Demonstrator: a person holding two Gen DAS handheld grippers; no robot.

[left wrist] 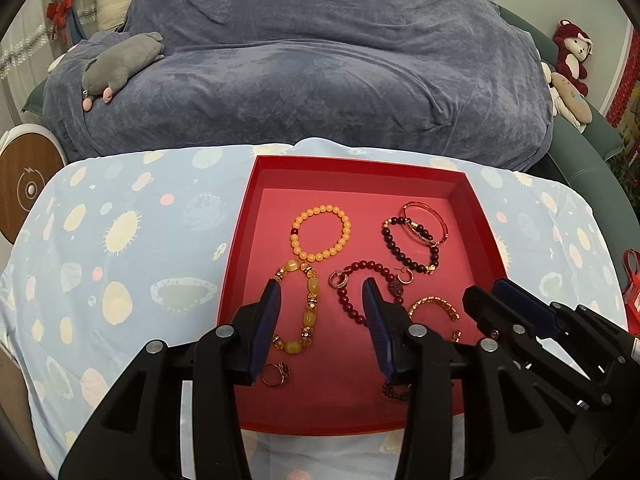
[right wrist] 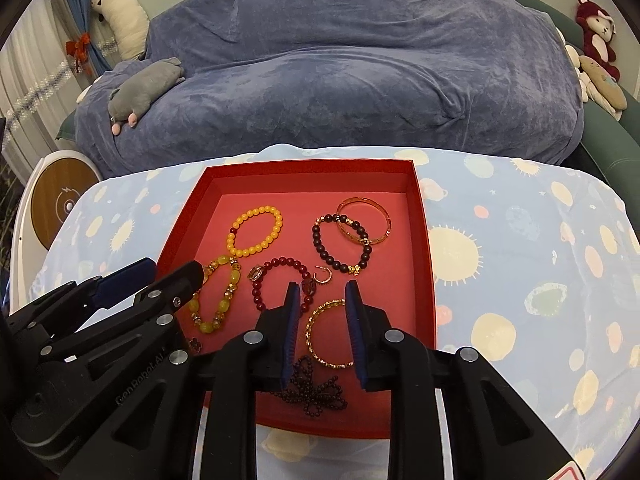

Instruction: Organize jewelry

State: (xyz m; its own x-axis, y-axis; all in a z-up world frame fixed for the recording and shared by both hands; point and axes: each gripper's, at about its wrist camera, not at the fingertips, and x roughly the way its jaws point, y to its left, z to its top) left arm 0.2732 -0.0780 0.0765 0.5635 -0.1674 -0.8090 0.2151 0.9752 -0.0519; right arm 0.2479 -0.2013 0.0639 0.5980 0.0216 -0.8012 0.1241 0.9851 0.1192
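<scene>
A red box (left wrist: 256, 184) (right wrist: 424, 216) on the patterned cloth holds several pieces of jewelry: an orange bead bracelet (left wrist: 320, 233) (right wrist: 255, 231), a yellow stone bracelet (left wrist: 308, 308) (right wrist: 218, 296), a red bead bracelet (left wrist: 360, 272) (right wrist: 280, 268), a dark bead bracelet (left wrist: 404, 246) (right wrist: 340, 248) under a gold bangle (left wrist: 426, 222) (right wrist: 362, 220), a gold chain bangle (left wrist: 434, 306) (right wrist: 326, 332), a ring (left wrist: 276, 374) and a dark bead string (right wrist: 316, 390). My left gripper (left wrist: 322, 292) is open and empty over the yellow bracelet. My right gripper (right wrist: 322, 292) is open and empty over the chain bangle.
A light blue cloth with yellow blobs (left wrist: 120, 240) (right wrist: 520, 260) covers the table. Behind it is a blue covered sofa (left wrist: 320, 60) with a grey plush (left wrist: 120, 64). A round wooden disc (left wrist: 24, 188) stands at the left. Plush toys (left wrist: 572, 60) sit at the right.
</scene>
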